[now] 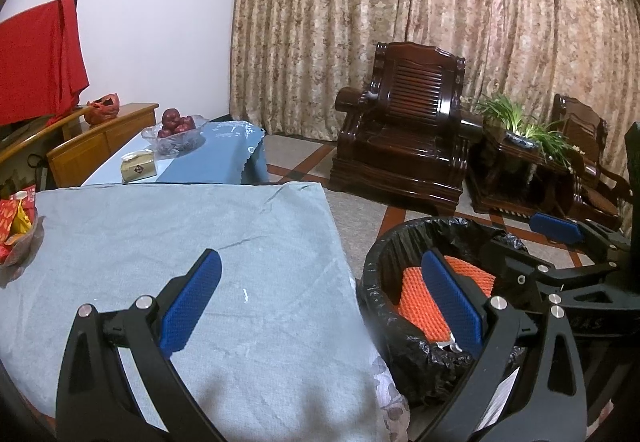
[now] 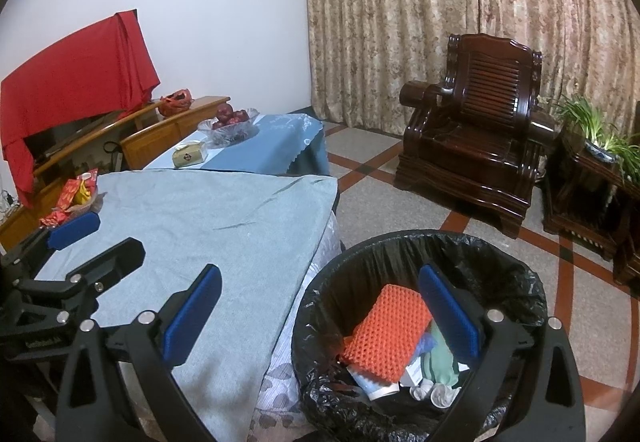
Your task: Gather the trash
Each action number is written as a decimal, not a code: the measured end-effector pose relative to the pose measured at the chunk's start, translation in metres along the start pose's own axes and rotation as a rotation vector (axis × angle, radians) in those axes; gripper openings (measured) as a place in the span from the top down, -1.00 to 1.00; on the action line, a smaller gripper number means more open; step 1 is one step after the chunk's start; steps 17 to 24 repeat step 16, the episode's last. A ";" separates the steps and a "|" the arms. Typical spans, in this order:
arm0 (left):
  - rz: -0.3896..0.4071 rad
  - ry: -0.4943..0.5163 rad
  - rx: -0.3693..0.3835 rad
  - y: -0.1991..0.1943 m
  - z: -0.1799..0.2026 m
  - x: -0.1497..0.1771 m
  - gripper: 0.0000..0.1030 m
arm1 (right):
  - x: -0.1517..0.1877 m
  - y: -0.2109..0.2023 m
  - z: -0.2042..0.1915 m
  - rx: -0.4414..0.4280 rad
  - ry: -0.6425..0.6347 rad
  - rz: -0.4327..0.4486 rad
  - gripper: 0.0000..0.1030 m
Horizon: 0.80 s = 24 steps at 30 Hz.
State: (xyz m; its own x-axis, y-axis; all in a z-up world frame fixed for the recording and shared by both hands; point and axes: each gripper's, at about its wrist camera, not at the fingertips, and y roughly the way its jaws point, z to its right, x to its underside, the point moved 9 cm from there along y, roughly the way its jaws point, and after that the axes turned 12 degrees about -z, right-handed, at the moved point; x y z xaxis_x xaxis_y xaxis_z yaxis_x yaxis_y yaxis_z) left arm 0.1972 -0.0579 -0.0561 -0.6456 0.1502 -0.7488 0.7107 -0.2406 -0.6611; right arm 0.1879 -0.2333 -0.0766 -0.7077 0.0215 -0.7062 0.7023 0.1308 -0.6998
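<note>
A round bin lined with a black bag (image 2: 516, 274) stands on the floor right of the table; it also shows in the left wrist view (image 1: 384, 254). Inside lie an orange foam net (image 2: 384, 330), crumpled paper and other trash (image 2: 436, 382). The net shows in the left wrist view too (image 1: 420, 302). My left gripper (image 1: 324, 298) is open and empty over the table's right edge. My right gripper (image 2: 320, 314) is open and empty, its right finger over the bin. The table's grey-blue cloth (image 1: 180, 226) lies bare under both grippers.
A bowl of red and yellow snack packets (image 2: 76, 198) sits at the table's far left. Behind is a second table with a fruit bowl (image 1: 176, 130) and a tissue box (image 1: 138, 167). A dark wooden armchair (image 2: 476, 138) and a plant stand (image 2: 600, 162) stand beyond.
</note>
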 end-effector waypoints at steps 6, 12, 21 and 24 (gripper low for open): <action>-0.001 0.001 0.006 0.001 0.002 0.002 -0.89 | 0.003 0.001 0.004 0.001 0.004 -0.003 -0.88; -0.001 0.008 -0.002 0.000 0.003 0.002 -0.89 | 0.002 0.001 0.003 0.001 0.004 -0.002 -0.88; -0.005 0.005 -0.002 0.000 0.003 0.003 -0.89 | 0.002 0.001 0.003 0.002 0.003 -0.002 -0.88; -0.005 0.005 -0.002 0.000 0.003 0.003 -0.89 | 0.002 0.001 0.003 0.002 0.003 -0.002 -0.88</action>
